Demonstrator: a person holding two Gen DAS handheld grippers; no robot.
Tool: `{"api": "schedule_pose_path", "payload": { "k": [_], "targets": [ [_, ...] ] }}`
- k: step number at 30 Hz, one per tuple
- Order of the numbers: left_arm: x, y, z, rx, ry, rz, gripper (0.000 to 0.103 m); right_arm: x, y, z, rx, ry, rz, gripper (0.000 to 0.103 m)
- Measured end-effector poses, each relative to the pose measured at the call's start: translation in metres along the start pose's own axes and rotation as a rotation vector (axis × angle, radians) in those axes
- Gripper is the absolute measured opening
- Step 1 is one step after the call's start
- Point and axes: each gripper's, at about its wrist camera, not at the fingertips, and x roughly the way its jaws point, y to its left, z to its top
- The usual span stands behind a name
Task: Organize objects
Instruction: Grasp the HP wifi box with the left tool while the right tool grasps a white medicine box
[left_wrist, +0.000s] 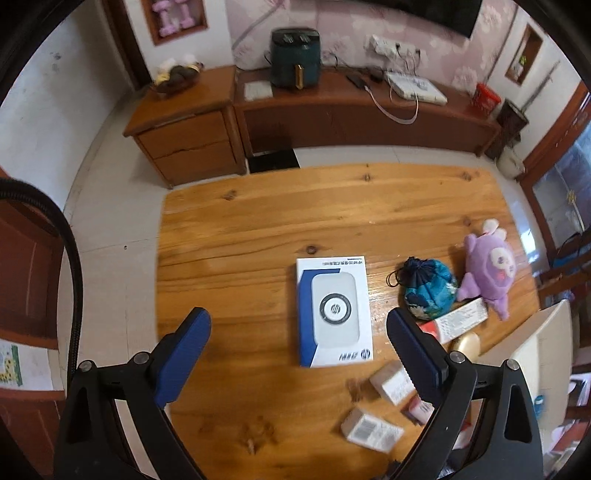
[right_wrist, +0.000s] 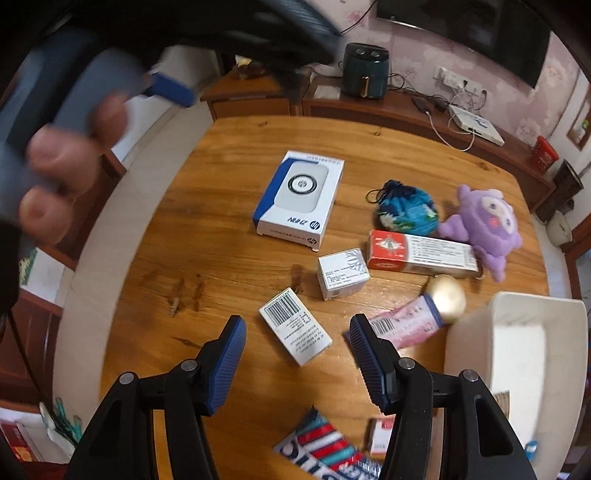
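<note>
Both tools, left (left_wrist: 298, 325) and right (right_wrist: 297, 334), agape, empty, above table (right_wrist: 229, 258). Boxes (right_wrist: 294, 331), pouch (right_wrist: 406, 210), plush (right_wrist: 484, 225) scattered loose. Bin (right_wrist: 517, 343) apparently empty. Sorting seemingly unstarted.

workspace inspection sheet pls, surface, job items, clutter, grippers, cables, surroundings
surface: wooden table, bare at its left and far parts.
job's things: HP box, barcode box, snowflake box, red and white carton, pink tube, drawstring pouch, purple plush, all loose; cream bin at right edge.
clutter: striped packet at the near edge.
grippers: left gripper and right gripper open, holding nothing.
cables: black hose; cords on sideboard.
surroundings: sideboard with air fryer.
</note>
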Motion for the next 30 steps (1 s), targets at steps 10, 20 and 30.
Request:
{"api": "schedule_pose_path", "payload": {
  "k": [10, 20, 30],
  "targets": [
    [0.071, -0.018, 0.008, 0.029, 0.123, 0.015, 0.099, 0.047, 0.015, -0.014, -0.11, 0.072, -0.006, 0.06],
    [0.103, -0.025, 0.003, 0.017, 0.188, 0.023, 0.099, 0.062, 0.02, -0.011, -0.144, 0.079, -0.021, 0.062],
    [0.121, -0.017, -0.005, -0.05, 0.249, 0.04, 0.08, 0.071, 0.018, -0.017, -0.126, 0.117, 0.011, 0.035]
  ]
}}
